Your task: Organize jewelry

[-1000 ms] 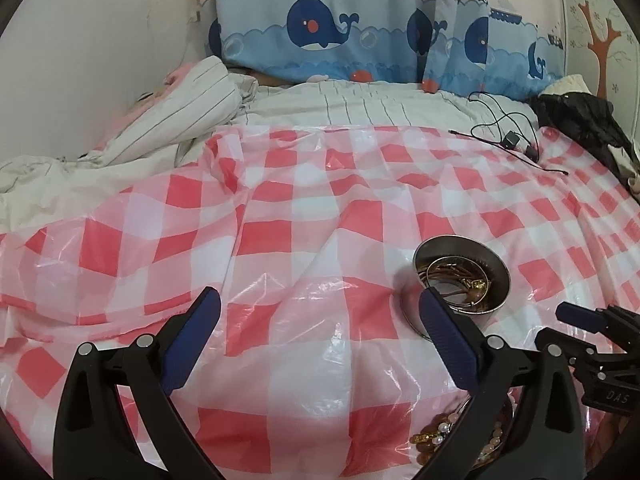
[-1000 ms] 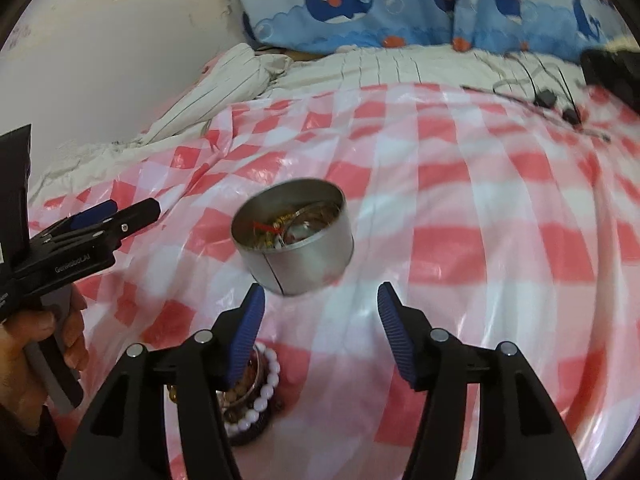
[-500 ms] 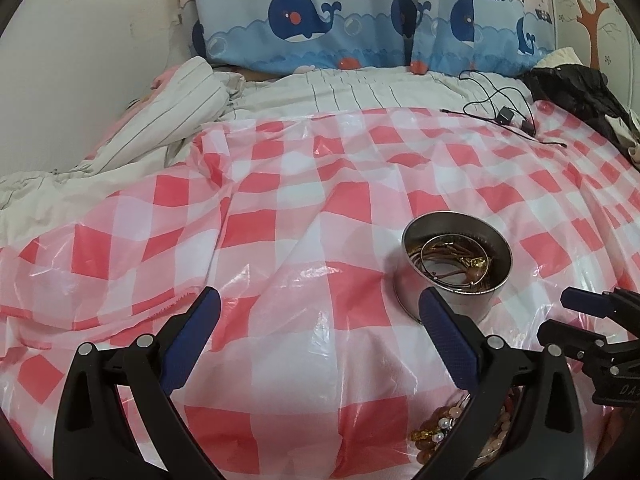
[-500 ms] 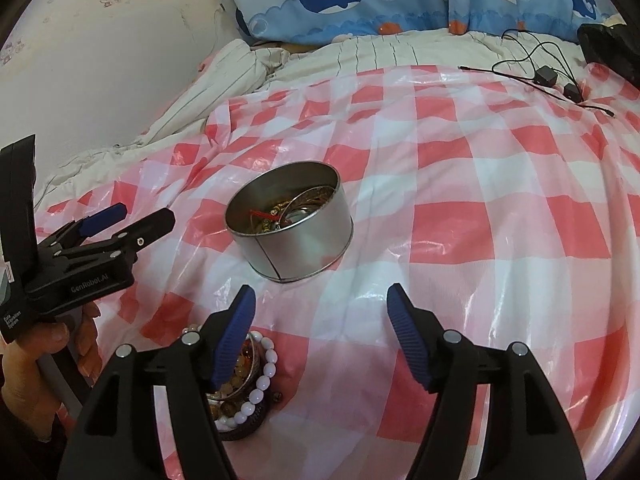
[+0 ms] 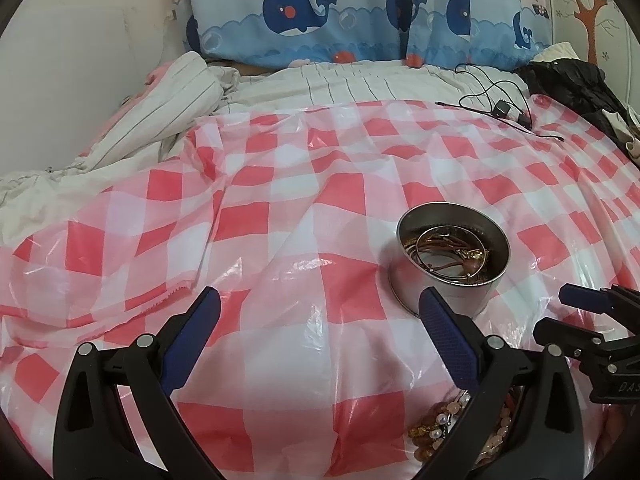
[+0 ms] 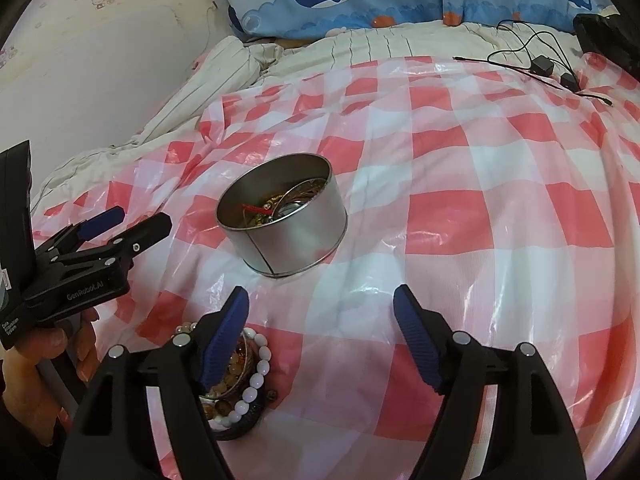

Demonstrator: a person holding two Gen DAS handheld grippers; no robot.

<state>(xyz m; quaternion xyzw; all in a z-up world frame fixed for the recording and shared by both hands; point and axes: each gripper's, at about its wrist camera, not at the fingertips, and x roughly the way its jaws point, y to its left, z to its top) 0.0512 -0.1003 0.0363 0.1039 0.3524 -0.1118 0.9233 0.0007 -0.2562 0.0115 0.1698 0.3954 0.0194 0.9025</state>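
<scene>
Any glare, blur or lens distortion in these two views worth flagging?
Left wrist view: sharp, dark fisheye corners, white glare on the plastic checked sheet. Right wrist view: sharp too, glare streaks near the tin; sheet squares bow outward toward the edges.

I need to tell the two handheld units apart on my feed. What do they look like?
Both look alike: black plastic frames with silver rivets, and two fingers faced with ribbed dark-blue pads. The left tool, seen from the side in the right wrist view, has white lettering on its black body. The right tool shows white letters on its side in the left wrist view. No cables or sleeves are visible.
</scene>
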